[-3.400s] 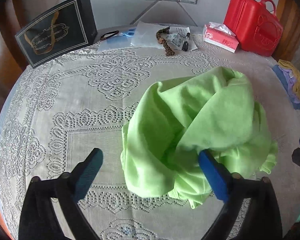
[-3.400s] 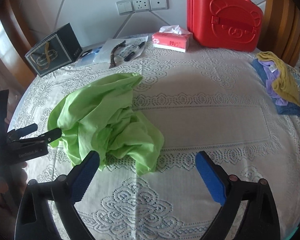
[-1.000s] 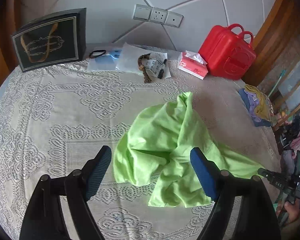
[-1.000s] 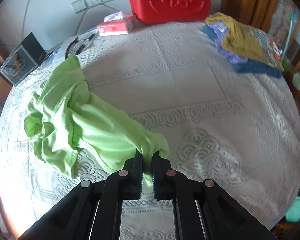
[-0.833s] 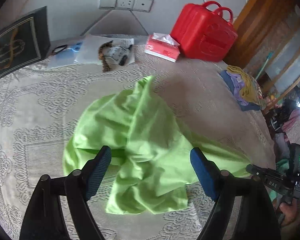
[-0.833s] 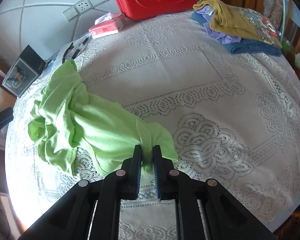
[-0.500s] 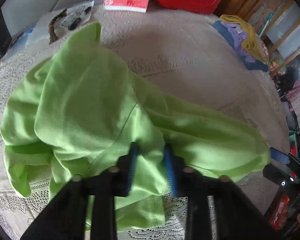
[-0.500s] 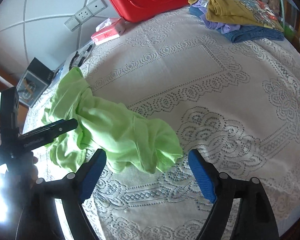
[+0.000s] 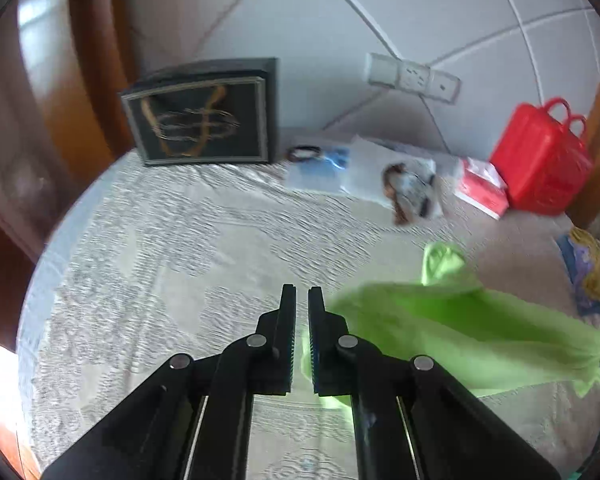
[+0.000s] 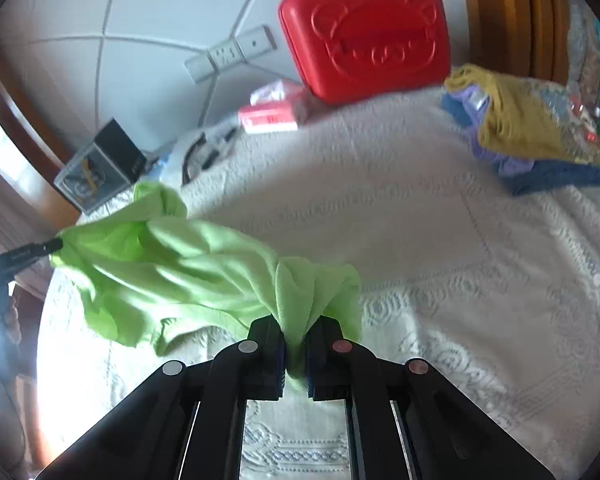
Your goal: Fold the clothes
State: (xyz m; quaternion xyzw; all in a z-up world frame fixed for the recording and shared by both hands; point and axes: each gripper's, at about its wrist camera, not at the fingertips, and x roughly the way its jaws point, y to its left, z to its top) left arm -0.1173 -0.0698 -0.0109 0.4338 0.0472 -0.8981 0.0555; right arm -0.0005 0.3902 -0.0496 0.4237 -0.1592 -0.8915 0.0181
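The right gripper (image 10: 296, 344) is clenched on a bunched fold of the green garment (image 10: 172, 272), which rises between its jaws and spills over both fingertips. From there the cloth stretches up and to the left across the lace tablecloth (image 10: 440, 260) to the left gripper (image 10: 48, 246), whose tip meets the garment's far end.

In the left wrist view the left gripper (image 9: 302, 344) has its jaws nearly together, with a thin edge of green (image 9: 460, 332) caught low between them. The garment runs off to the right, drawn into a long band above the table. One loose corner stands up behind it.

A folded stack (image 10: 532, 136) lies at the table's right edge, well apart.
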